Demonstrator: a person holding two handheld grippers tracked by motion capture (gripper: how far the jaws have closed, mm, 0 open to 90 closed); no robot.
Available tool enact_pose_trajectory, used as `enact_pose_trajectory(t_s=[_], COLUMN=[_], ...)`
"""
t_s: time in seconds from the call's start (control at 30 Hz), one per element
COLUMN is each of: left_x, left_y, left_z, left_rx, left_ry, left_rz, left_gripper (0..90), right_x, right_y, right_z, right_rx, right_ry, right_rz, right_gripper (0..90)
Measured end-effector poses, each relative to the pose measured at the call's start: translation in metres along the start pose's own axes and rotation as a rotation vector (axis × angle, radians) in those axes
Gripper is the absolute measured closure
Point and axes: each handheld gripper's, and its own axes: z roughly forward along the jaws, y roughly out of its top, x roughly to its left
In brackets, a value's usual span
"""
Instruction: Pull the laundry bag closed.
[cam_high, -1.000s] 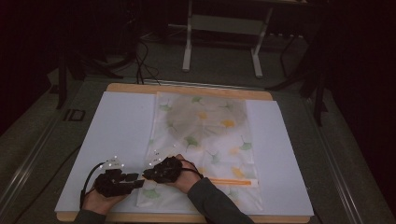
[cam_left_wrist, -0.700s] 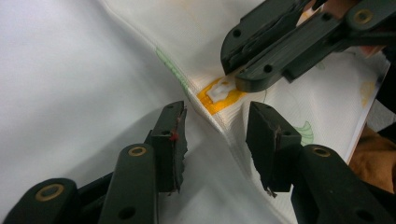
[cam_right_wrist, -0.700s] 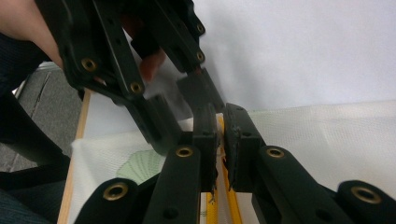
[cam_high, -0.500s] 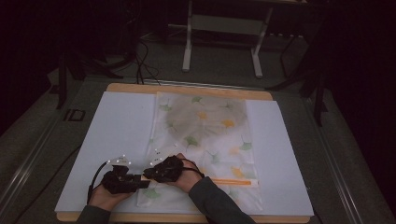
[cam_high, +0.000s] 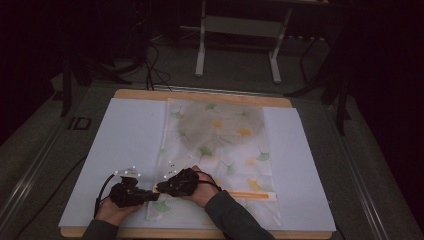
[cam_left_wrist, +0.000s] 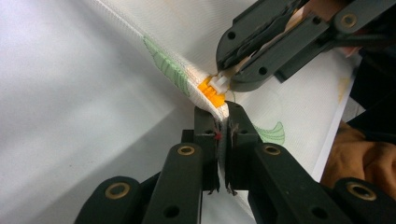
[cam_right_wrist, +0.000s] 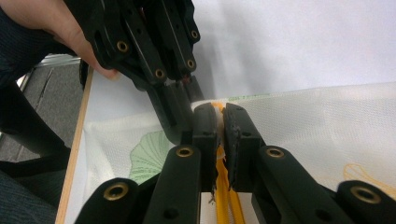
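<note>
Both grippers pinch the mesh bag's zipper end

On the white table sheet (cam_high: 125, 135) near the person lies the mesh bag (cam_high: 225, 150); the left gripper (cam_left_wrist: 222, 122), jaws just closing, now clamps its edge beside the orange zipper (cam_left_wrist: 211, 93), whose pull the right gripper (cam_right_wrist: 219, 122) grasps, ready for unzipping

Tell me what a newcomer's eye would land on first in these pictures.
First, the two black grippers meeting at the near left edge of the white mesh bag printed with green and yellow leaves, which lies flat on the white table cover. The left gripper, whose jaws have just been closing, pinches the bag's edge beside the orange zipper. The right gripper is shut on the zipper's white pull.
</note>
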Motion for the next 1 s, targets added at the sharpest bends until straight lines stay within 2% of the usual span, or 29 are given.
enact_pose_trajectory(t_s=[0.5,1.0], left_x=[-0.0002,-0.0014], left_y=[-0.0008,-0.0008], left_z=[-0.0015,-0.0025], left_rx=[-0.013,-0.015], left_ry=[-0.004,0.004], left_rz=[-0.002,0.007], left_gripper=[86.8,86.7], right_x=[-0.0010,0.0025], right_y=[-0.0077,-0.0098], right_z=[0.0022,0.0020], right_rx=[0.015,0.066], right_ry=[-0.001,-0.031], right_rz=[0.008,-0.031], right_gripper=[84.5,84.7])
